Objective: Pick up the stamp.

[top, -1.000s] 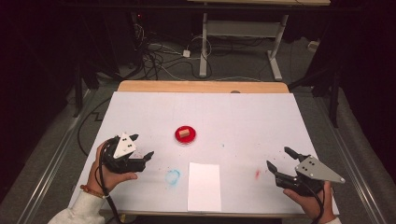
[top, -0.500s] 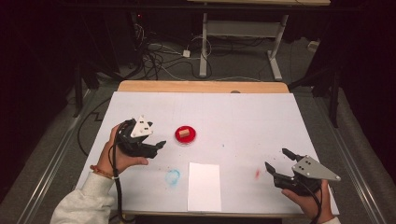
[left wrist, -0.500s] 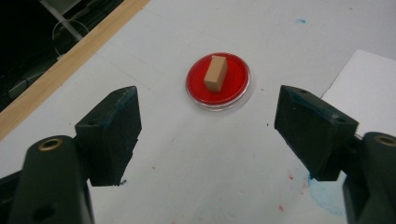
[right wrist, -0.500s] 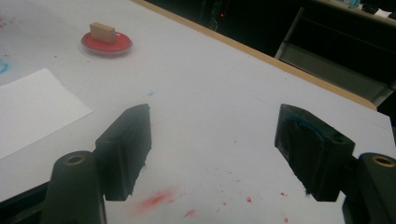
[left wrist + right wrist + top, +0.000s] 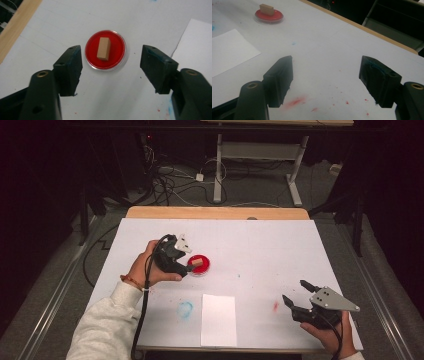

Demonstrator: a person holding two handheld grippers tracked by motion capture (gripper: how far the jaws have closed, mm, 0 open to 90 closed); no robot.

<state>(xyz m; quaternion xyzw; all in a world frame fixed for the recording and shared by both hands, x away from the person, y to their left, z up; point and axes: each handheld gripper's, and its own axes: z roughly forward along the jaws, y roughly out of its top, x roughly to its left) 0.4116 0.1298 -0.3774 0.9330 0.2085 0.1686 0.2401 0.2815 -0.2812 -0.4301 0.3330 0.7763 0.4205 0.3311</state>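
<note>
Jaws of our left gripper, just closing yet still apart, straddle the block on its dish for pickup; our right gripper rests open on the counter.

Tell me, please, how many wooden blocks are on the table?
1. The wooden block lies in the red dish, near the table's middle, just ahead of the left gripper. Nothing suggests another is hidden.
</note>
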